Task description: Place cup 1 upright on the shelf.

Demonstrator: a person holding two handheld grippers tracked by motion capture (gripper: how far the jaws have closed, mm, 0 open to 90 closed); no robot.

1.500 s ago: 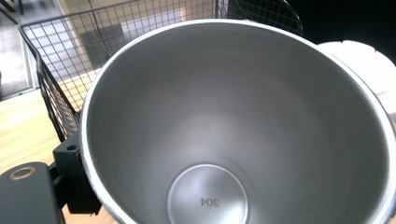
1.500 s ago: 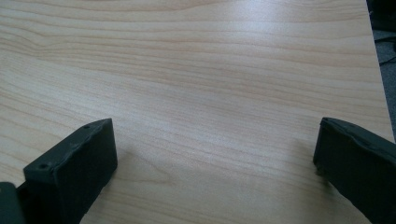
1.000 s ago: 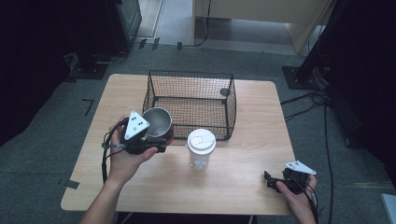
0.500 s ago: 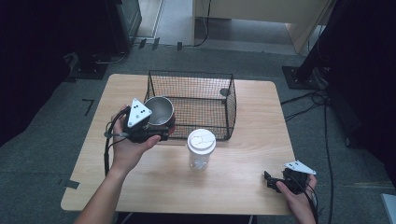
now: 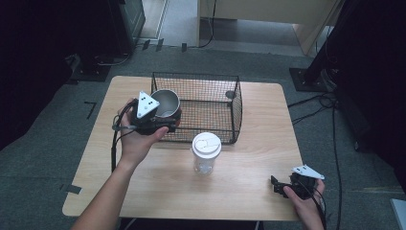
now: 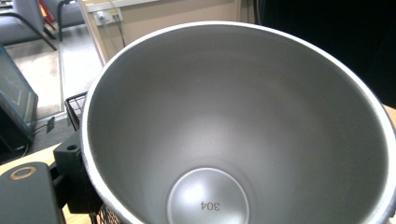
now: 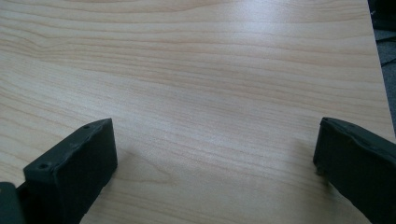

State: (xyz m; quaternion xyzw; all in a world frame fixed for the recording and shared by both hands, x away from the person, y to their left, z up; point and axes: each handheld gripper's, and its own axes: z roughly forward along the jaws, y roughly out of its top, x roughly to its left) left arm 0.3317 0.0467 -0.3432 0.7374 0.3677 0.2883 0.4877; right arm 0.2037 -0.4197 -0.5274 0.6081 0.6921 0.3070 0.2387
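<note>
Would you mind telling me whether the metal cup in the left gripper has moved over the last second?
Yes. The metal cup has travelled away from the person and now sits over the near-left corner of the wire basket, held by the left gripper.

I'm holding my left gripper [image 5: 160, 117] raised off the surface with the forearm stretching forward from the bottom edge, its jaws clamping tight on their load. My right gripper [image 5: 280, 186] is sitting low near my body, jaws gaping wide apart, hand wrapping the handle.
</note>
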